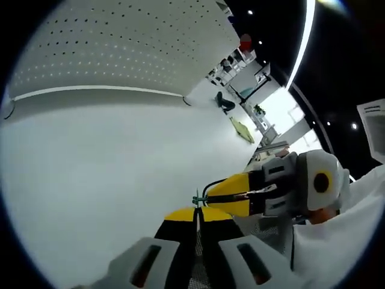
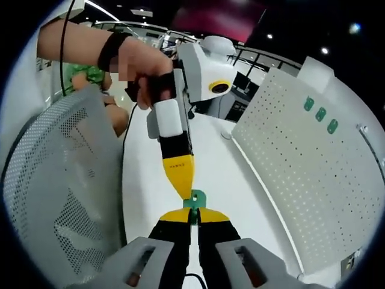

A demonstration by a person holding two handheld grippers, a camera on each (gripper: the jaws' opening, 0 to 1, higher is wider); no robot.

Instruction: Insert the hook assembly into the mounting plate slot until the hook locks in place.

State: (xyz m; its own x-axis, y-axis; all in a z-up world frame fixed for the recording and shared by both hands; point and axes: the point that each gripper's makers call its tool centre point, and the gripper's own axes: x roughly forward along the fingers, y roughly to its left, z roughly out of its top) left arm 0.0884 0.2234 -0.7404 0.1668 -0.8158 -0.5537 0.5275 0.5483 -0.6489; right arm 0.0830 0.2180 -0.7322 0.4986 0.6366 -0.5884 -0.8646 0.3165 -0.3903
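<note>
Both grippers were closed on one small green hook piece, the left gripper and right gripper meeting tip to tip. The piece sat between their fingertips, well apart from the pegboard; uneven pulling could have twisted it loose, I judged.

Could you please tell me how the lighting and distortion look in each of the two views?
Left gripper view: even, soft light on the white tabletop, bright ceiling light strip, fisheye bending of the white perforated pegboard panel. Right gripper view: sharp small green plastic hook piece; grey mesh chair back curved by distortion.
</note>
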